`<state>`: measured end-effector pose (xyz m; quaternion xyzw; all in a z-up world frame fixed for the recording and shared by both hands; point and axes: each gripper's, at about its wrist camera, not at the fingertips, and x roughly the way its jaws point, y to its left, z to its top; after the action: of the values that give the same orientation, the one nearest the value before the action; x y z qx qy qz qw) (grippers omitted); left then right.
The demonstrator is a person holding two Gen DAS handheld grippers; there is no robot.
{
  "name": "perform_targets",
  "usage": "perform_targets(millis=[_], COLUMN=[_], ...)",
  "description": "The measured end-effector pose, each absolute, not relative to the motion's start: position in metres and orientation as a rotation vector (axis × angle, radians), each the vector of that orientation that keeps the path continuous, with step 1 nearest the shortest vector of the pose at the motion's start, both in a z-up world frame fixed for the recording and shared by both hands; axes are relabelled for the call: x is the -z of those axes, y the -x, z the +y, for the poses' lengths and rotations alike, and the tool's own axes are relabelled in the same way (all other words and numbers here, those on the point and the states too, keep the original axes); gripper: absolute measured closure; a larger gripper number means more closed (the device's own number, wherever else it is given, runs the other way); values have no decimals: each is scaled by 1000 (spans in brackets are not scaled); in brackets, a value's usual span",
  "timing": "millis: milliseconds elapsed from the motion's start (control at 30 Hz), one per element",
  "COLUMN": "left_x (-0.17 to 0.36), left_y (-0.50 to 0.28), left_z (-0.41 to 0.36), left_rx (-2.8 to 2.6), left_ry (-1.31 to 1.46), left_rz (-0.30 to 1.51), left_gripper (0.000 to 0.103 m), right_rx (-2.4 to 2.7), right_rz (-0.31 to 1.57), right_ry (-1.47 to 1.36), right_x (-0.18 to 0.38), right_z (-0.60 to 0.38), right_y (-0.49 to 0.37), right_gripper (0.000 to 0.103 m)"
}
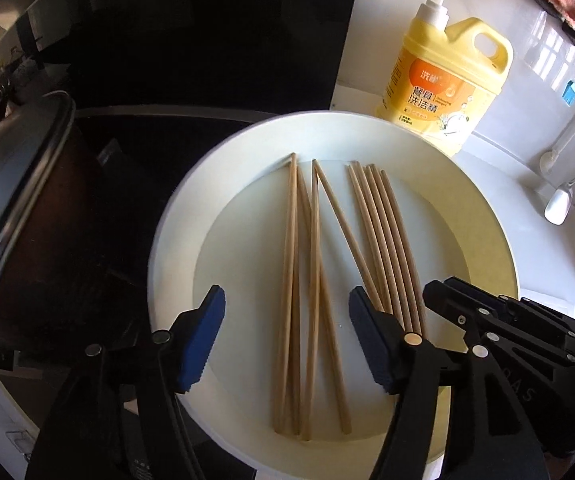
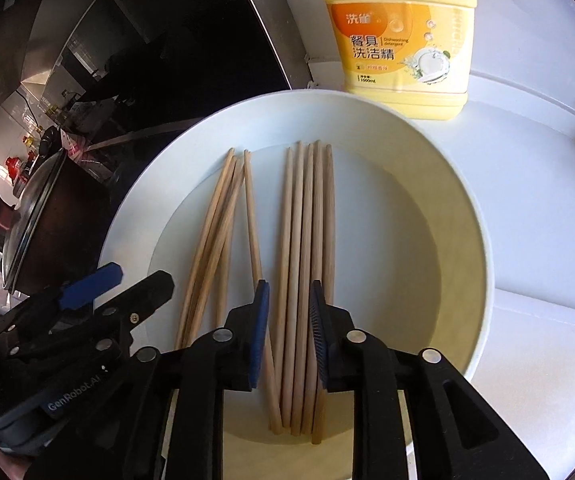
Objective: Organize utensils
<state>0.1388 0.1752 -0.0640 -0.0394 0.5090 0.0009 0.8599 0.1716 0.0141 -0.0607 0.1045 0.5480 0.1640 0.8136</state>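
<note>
- ten or so plain light-wood chopsticks lie in a wide white round plate on a pale counter, in two groups.
- the right-hand bundle of wooden chopsticks lies neat and parallel, sticks touching side by side; this part looks done.
- the left-hand group of crossed wooden chopsticks is loose, overlapping and fanned; it is not yet squared up.
- the left gripper, black with blue pads, stands released, jaws wide on either side of the crossed group, pressing nothing.
- the right gripper is partly parted over the neat bundle, pads clear of the sticks, grasping nothing.
- a yellow dish-soap jug stands behind the plate, untouched.
- judged roughly half done: aligning the crossed group and merging both bundles remains.
</note>
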Motion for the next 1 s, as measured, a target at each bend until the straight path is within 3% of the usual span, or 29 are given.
perform_targets(millis=[200, 367, 867, 1000], left_x=[49, 45, 29, 26], left_y=[-135, -131, -112, -108], left_z=[179, 183, 187, 189], left_rx=[-57, -82, -110, -111], left_ry=[59, 66, 73, 79], left_rz=[1061, 1078, 1044, 1038], left_gripper=[15, 12, 11, 8], right_rx=[-335, -320, -326, -312], right_rz=[1135, 1106, 1089, 1090], right_ry=[-199, -175, -147, -139], right_x=[45, 31, 16, 13], right_z=[5, 3, 3, 3], right_y=[-162, -157, -140, -137], right_gripper=[67, 57, 51, 43])
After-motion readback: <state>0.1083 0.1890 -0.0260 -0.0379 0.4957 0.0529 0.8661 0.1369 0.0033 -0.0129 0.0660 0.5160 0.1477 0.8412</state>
